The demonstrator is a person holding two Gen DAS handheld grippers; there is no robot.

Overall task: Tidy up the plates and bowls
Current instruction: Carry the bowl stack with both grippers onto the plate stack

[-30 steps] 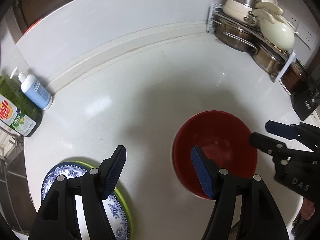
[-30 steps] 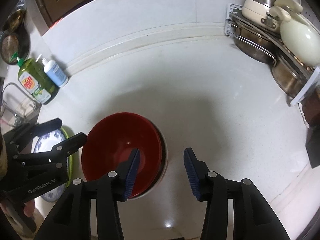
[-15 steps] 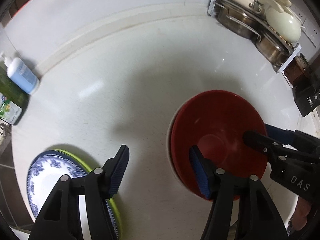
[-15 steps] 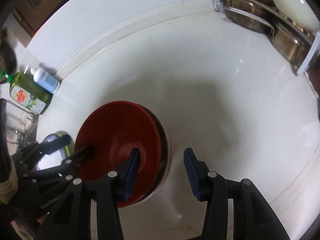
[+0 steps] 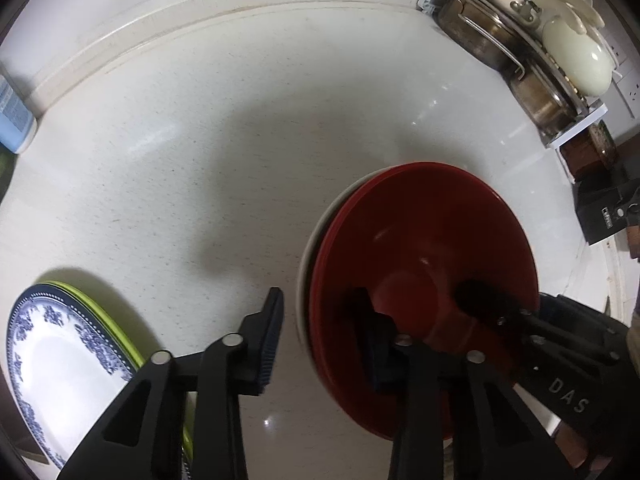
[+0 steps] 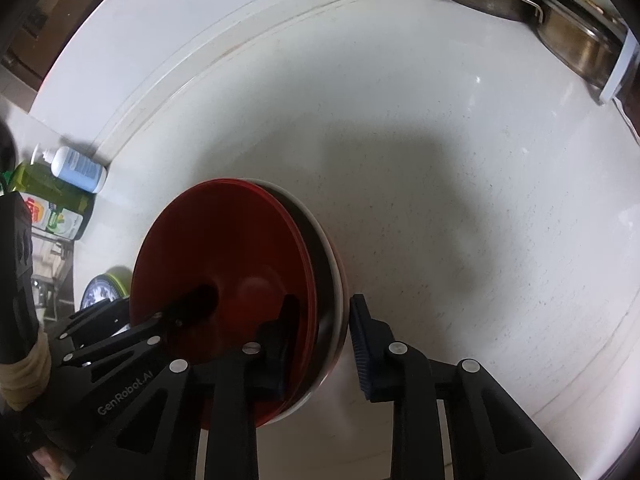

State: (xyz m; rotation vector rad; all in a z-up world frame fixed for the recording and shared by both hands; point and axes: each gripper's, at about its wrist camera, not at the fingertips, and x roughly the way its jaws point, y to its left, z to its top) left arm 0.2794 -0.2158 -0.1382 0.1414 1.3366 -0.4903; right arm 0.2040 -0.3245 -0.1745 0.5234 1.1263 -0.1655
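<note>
1. We see bare tabletop [image 5: 248,128] stretching wide toward the back wall.
2. The pot rack [image 5: 532,52] blocks the far right corner.
3. Bottles [image 6: 76,168] crowd the left edge.
4. The stacked plates [image 5: 60,352] fill the near left.

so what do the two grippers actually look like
Both are matte black plastic with silver pivot screws and ribbed blue finger pads. The left gripper carries white "GenRobot.AI" lettering, the right gripper white "DAS". A cream cuff shows behind the left one.
</note>
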